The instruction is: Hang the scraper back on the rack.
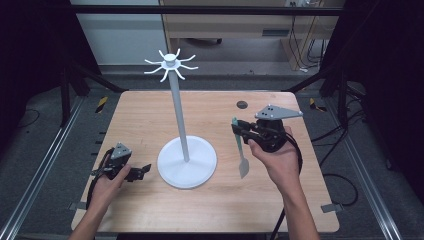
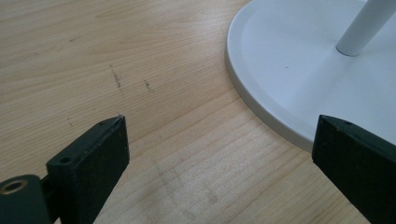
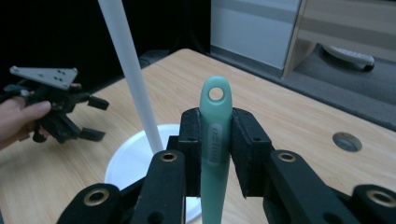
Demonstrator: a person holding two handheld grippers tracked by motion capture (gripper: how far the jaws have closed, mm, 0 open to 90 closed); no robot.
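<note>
A white stand rises from a round base (image 1: pixel 200 170) at the table's middle, with a thin pole (image 1: pixel 179 110) and a ring of hooks (image 1: pixel 170 62) on top. My right gripper (image 1: pixel 239 129) is held above the table to the right of the pole, shut on the handle of a pale green utensil (image 1: pixel 241 152) whose flat head hangs down. In the right gripper view the pads clamp the green utensil (image 3: pixel 214 149) just below its hanging hole. My left gripper (image 1: pixel 142 171) rests low by the base's left rim, open, nothing between its jaws (image 2: pixel 219 140). The white base (image 2: pixel 280 74) lies just ahead of it.
A dark round grommet (image 1: pixel 242 104) sits in the table near the far edge, right of centre. Metal rails run along both sides of the table, and cables lie on the floor at the right. A wooden cabinet stands behind the table.
</note>
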